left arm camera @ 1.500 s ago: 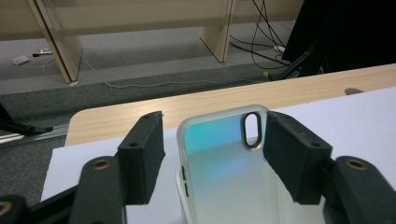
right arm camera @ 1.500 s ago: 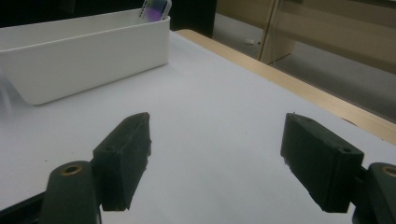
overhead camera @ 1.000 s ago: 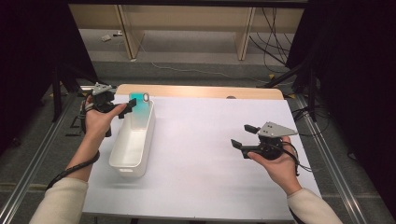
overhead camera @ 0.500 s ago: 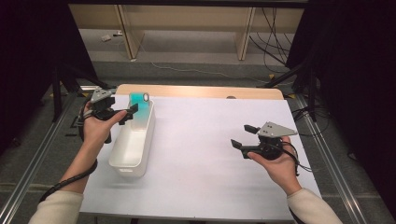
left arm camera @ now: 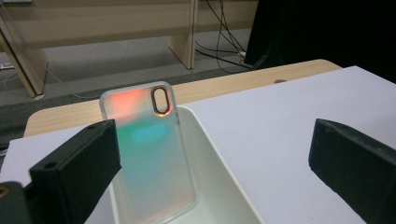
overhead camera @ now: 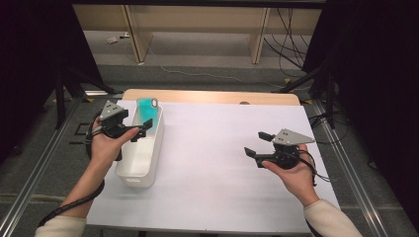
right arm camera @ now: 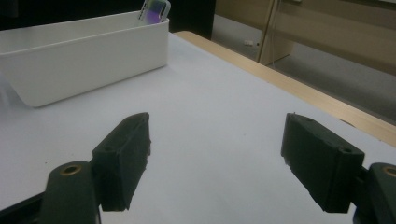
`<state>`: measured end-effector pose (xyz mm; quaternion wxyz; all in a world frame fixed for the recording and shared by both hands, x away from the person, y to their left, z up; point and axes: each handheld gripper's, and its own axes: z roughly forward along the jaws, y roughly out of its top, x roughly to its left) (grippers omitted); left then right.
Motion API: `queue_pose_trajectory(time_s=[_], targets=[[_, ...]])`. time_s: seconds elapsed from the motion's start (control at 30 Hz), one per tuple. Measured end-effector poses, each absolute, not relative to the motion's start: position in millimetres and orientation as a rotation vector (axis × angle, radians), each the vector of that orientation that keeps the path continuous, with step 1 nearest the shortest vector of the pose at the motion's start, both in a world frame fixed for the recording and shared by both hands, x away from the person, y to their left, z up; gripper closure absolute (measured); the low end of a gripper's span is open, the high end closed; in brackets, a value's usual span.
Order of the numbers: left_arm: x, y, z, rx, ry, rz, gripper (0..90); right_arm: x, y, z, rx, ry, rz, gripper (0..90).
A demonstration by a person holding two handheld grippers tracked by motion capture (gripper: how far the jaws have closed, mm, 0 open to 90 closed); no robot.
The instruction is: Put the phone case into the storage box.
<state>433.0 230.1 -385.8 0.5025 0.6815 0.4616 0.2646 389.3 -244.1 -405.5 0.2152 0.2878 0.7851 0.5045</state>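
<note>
The left hand-held gripper [overhead camera: 140, 130] is hovering over the near-middle of a white bin [overhead camera: 140, 160], its jaws standing wide apart and gripping nothing. In the left gripper view, the two black jaws are framing a translucent phone case [left arm camera: 149, 154] that is leaning upright against the far end wall inside the bin, its oval camera cut-out at the top. The case is shimmering teal, with orange glints near its upper edge; no brand, label or writing is readable on it. In the high view the phone case [overhead camera: 146, 112] is standing at the bin's far end, apart from the jaws.

The right hand-held gripper [overhead camera: 258, 144] is being held above the white sheet [overhead camera: 212, 148] covering the bench [overhead camera: 207, 96], well apart from the bin, its jaws also spread open and empty. In the right gripper view the bin [right arm camera: 84, 56] is showing beyond the jaws, with the top of the case [right arm camera: 155, 9] peeping above its rim.
</note>
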Motion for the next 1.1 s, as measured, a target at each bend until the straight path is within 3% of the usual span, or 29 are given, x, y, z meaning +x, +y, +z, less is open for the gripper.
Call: queue_pose_trajectory(time_s=[1.1], targets=[[402.7,202.0,-396.5,1.686,1.006,0.581,1.6,389.5,-243.6,-405.8,0.799,2.165,1.409,25.1]])
